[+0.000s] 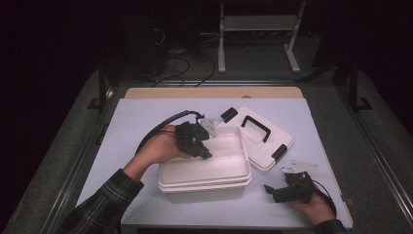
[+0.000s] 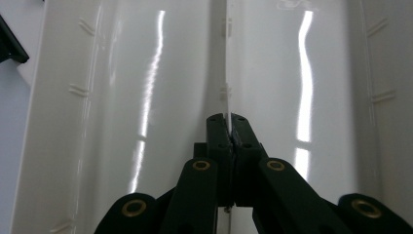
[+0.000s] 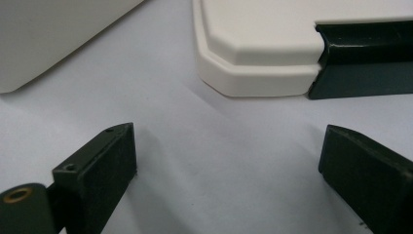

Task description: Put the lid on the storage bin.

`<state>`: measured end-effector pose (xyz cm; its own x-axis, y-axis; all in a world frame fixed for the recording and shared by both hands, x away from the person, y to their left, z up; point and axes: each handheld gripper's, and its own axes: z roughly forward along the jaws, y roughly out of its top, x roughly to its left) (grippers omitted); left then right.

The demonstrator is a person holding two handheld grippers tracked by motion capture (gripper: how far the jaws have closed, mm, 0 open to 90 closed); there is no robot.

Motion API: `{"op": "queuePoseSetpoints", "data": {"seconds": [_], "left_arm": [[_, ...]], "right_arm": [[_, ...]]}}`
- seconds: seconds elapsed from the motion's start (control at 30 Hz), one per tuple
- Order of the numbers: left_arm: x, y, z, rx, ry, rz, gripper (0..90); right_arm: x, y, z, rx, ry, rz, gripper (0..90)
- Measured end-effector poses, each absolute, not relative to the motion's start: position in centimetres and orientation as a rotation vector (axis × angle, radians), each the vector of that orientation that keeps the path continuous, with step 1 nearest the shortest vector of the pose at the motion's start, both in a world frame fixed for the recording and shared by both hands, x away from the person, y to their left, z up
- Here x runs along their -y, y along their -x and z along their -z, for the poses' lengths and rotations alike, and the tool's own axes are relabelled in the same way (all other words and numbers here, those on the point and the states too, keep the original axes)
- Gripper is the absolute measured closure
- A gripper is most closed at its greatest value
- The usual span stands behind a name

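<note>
The left gripper [image 1: 202, 148] sits just left of the frame's centre in the high view, held by the left hand [image 1: 158, 148], its forearm rising from the lower left; its jaws are pressed together. The right gripper [image 1: 270, 190] lies low at the lower right in the right hand [image 1: 311, 204], pointing left, jaws wide apart.

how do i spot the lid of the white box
On the pale table, find the open white box with the left claw over it. The lid lies flat on the table, close behind the box to its right, and alone carries a black handle and black latches.
</note>
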<state>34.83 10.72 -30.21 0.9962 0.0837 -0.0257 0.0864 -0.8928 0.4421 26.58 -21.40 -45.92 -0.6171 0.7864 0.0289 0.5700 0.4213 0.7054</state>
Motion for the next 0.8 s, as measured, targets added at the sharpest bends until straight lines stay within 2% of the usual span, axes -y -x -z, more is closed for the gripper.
{"op": "queuePoseSetpoints", "data": {"seconds": [0.5,0.6,0.8], "left_arm": [[-10.7,-34.6,31.1,-0.123,-2.686,-0.005,86.3],[-10.9,-34.6,31.0,-0.128,-2.681,-0.018,71.6],[-12.1,-34.8,30.2,-0.184,-2.646,-0.02,52.4]], "right_arm": [[21.4,-26.6,45.9,-2.374,-1.173,-0.997,6.2],[21.4,-26.6,45.9,-2.374,-1.171,-0.995,6.2],[21.3,-26.6,45.9,-2.375,-1.171,-0.994,6.2]]}}
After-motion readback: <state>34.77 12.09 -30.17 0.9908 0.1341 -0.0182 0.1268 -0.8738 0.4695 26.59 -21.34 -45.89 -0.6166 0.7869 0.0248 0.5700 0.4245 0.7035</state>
